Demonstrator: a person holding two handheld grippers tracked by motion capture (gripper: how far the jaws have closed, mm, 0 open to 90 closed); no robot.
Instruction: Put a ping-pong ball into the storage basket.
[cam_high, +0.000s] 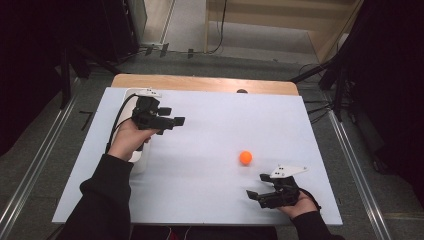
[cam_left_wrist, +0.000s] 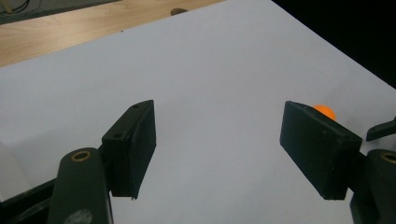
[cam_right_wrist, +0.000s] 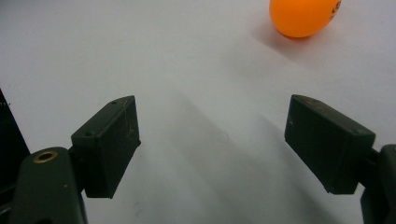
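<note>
An orange ball (cam_high: 245, 157) lies on the white sheet (cam_high: 215, 125), right of the middle. My left gripper (cam_high: 172, 116) hovers over the sheet's left part, held in a hand, jaws open and pointing right with nothing between them. In the left gripper view that gripper (cam_left_wrist: 218, 107) frames bare sheet, and the ball (cam_left_wrist: 325, 112) peeks out behind the right jaw. My right gripper (cam_high: 257, 185) rests near the front edge, just below the ball, open and pointing left. In the right gripper view it (cam_right_wrist: 212, 102) holds nothing, and the ball (cam_right_wrist: 303, 16) sits beyond it at upper right.
A flat white oblong object (cam_high: 139, 162) lies under the left forearm at the sheet's left side. A strip of wooden tabletop (cam_high: 200, 82) with a small dark hole (cam_high: 242, 91) runs along the back. Dark stands and cables surround the table.
</note>
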